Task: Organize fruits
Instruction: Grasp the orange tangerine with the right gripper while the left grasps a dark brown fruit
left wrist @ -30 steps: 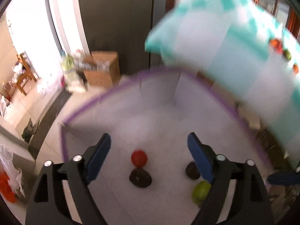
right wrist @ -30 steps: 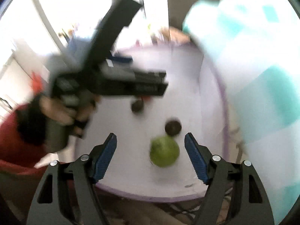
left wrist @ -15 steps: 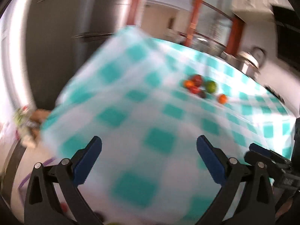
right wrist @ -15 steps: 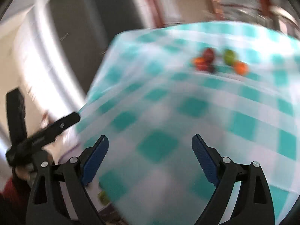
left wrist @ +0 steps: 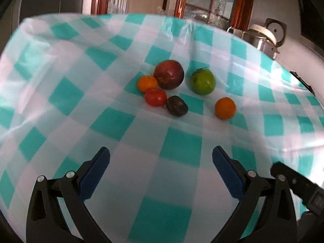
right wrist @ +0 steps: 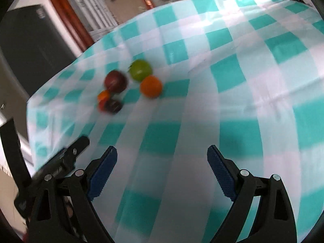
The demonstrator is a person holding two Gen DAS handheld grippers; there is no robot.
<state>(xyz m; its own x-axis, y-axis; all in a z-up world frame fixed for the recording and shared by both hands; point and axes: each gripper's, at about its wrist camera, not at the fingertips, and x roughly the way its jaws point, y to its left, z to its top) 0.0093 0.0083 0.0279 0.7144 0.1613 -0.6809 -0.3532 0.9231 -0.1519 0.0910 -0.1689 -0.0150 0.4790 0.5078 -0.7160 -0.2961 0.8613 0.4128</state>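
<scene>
**Both hand-held grippers spread and empty over the checked counter**

Your left hand-held gripper (left wrist: 161,162) hangs over the near part of the counter (left wrist: 113,121), which is covered in a teal-and-white checked cloth. Its blue pads (left wrist: 95,170) stand spread wide with only cloth between them.

The fruits lie ahead of you in a loose cluster, well apart from the pads. Going left to right in the left wrist view: a small orange (left wrist: 147,83) sits at the left edge, touching a large dark red apple (left wrist: 169,77) behind it. Just in front is a red tomato (left wrist: 155,97), with a dark purple-brown fruit (left wrist: 177,106) beside it; I cannot tell what kind it is. Further right is a green tomato (left wrist: 203,82) with its stem on top, and a second orange (left wrist: 225,108) lies alone at the right, apart from the rest.

A metal pot with a white lid (left wrist: 261,37) stands beyond the counter's far right edge.

Your right hand-held gripper (right wrist: 162,158) is likewise spread, its pads clear of everything and nothing between them. Its view is blurred; the fruit cluster lies ahead and to its left.
</scene>
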